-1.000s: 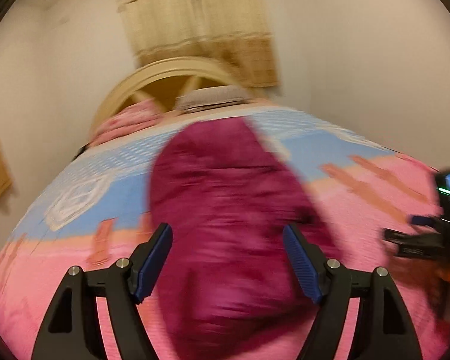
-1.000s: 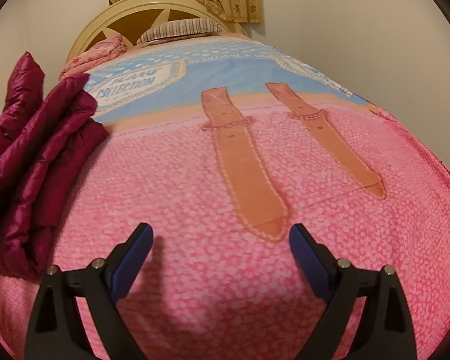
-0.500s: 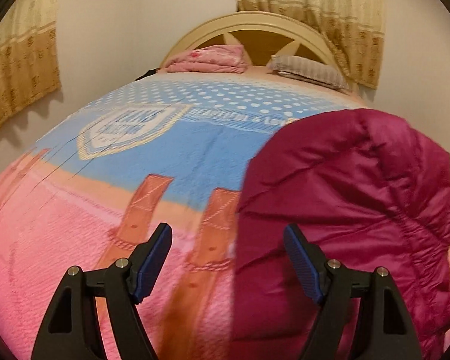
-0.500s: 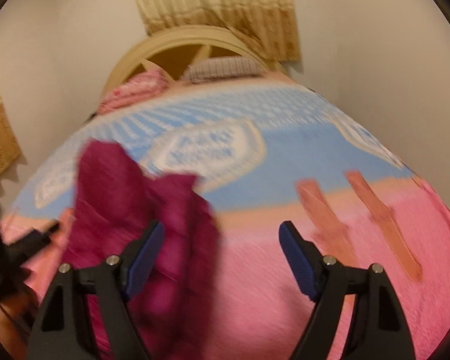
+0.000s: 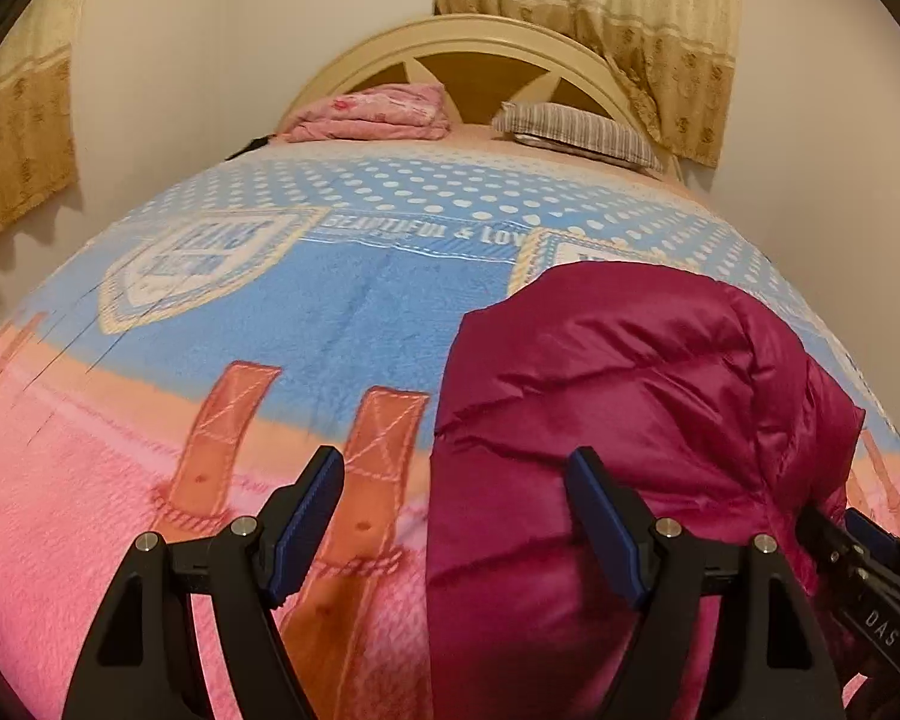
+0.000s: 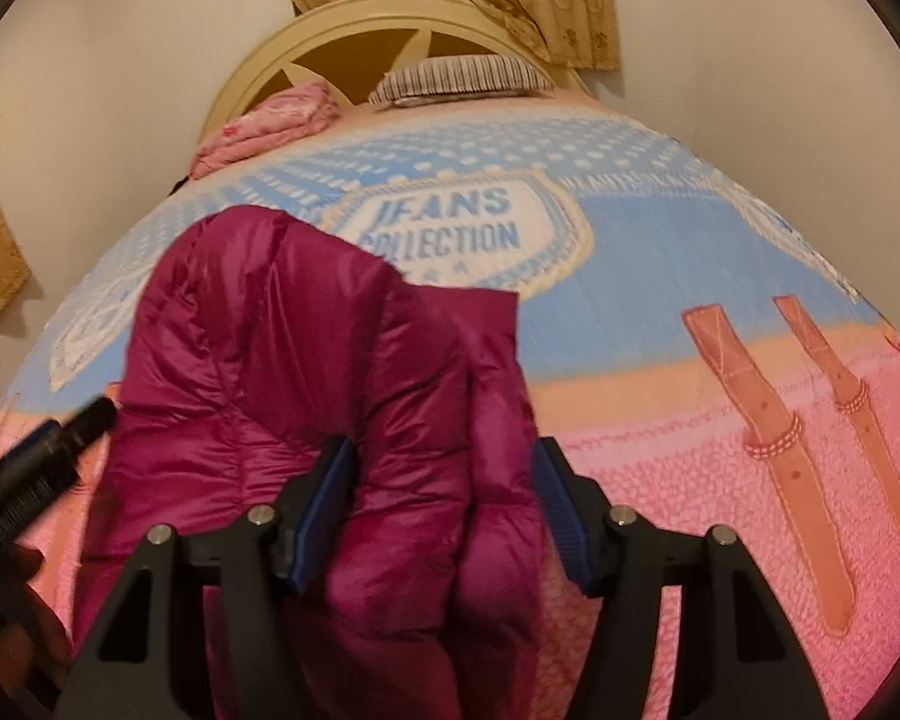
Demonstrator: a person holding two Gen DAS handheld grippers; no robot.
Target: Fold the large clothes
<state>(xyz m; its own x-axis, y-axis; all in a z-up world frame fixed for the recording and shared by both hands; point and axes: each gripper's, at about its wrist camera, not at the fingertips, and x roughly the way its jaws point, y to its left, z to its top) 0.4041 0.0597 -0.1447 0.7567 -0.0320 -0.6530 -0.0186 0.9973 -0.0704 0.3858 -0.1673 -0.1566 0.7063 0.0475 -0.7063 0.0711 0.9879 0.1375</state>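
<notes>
Jacket (image 6: 306, 372) on blanket (image 5: 282, 312), between right tool's (image 6: 444, 501) blue pads.

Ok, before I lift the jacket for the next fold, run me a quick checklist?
1. Right tongs around a fold of the maroon jacket: ok, though whether they pinch it yet, cannot tell.
2. Left tongs gripping: not ok, open, only the right finger over the fabric.
3. Blanket caught in either grip: cannot tell.
4. Pillow far from the jacket: ok.

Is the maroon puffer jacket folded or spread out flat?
Folded: the jacket sits bunched in a thick bundle on the bedspread.
</notes>
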